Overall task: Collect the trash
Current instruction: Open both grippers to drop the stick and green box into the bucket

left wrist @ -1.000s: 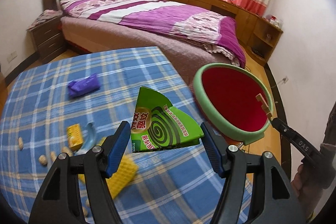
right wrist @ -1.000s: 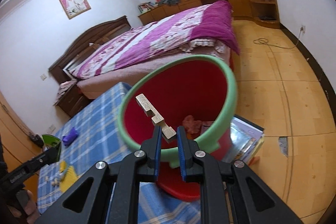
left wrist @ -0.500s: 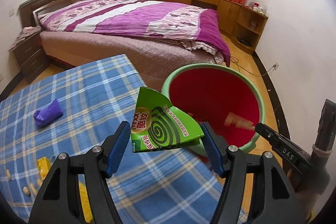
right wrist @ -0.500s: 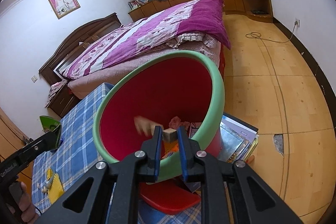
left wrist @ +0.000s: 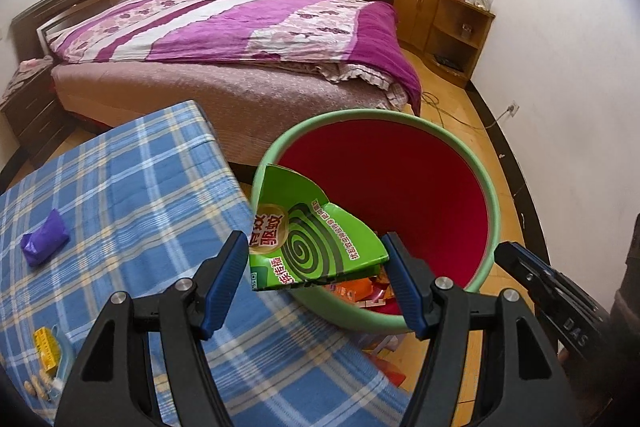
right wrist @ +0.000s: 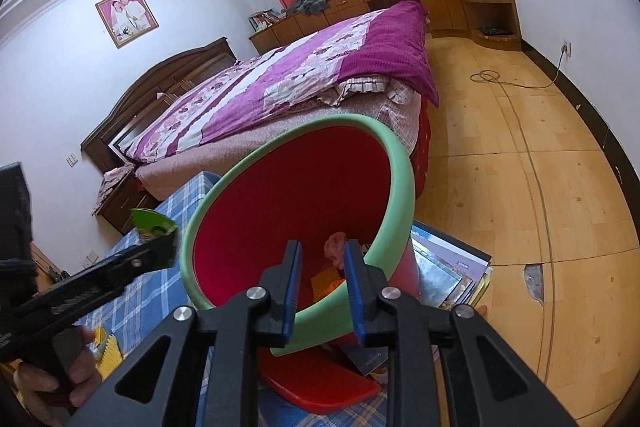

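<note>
While the left tongs [left wrist: 316, 259] are clamping the green carton [left wrist: 308, 243] over the part-filled bin [left wrist: 486, 187], the right tongs [right wrist: 320, 291] are standing apart, empty, and the purple wrapper [left wrist: 44, 237] is awaiting collection on the tabletop [left wrist: 132, 187].

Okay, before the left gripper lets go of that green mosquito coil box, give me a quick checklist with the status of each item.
1. Green box held in the left gripper: ok, pinched between its pads.
2. Box over the bin opening: ok, it overlaps the near rim, with the red interior behind it.
3. Right gripper out of the drop path: ok, jaws open and empty at the bin's near rim.
4. Room in the bin: ok, only a few wrappers at the bottom.
5. Bin steady: cannot tell, it stands tilted on a red lid and magazines.
6. Trash left on the tablecloth: not ok, a purple wrapper remains.
</note>
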Available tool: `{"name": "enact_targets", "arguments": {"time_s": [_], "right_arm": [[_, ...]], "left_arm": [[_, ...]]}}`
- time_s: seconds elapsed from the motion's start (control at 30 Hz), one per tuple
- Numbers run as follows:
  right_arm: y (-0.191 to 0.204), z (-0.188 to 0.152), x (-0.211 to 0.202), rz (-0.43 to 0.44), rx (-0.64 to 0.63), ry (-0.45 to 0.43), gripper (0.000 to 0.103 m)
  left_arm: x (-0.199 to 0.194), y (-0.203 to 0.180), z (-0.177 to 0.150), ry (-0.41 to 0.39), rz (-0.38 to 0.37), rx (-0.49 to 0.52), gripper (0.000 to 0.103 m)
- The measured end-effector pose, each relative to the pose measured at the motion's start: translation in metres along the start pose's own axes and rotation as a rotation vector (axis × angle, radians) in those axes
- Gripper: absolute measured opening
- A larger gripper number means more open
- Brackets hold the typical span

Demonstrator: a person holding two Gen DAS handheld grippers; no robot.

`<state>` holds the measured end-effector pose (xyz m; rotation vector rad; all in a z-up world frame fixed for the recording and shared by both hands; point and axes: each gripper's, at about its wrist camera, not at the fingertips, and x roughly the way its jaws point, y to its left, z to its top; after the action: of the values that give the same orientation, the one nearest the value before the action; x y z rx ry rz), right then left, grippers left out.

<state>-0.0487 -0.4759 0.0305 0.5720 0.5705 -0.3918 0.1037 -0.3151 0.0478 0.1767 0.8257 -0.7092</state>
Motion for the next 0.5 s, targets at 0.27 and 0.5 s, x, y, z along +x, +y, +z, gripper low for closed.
{"name": "enact_targets", "arguments": {"time_s": [0.27, 0.5], "right_arm": [[-0.003, 0.001, -0.002, 0.006, 0.012, -0.005, 0.027], [-0.005, 0.000, -0.003, 0.010, 0.011, 0.002, 0.035]], "left_arm": [[0.011, -0.011, 0.000, 0.024, 0.006, 0.022, 0.069], [-0.001, -0.006, -0.004, 0.012, 0.000, 0.005, 0.069]]}}
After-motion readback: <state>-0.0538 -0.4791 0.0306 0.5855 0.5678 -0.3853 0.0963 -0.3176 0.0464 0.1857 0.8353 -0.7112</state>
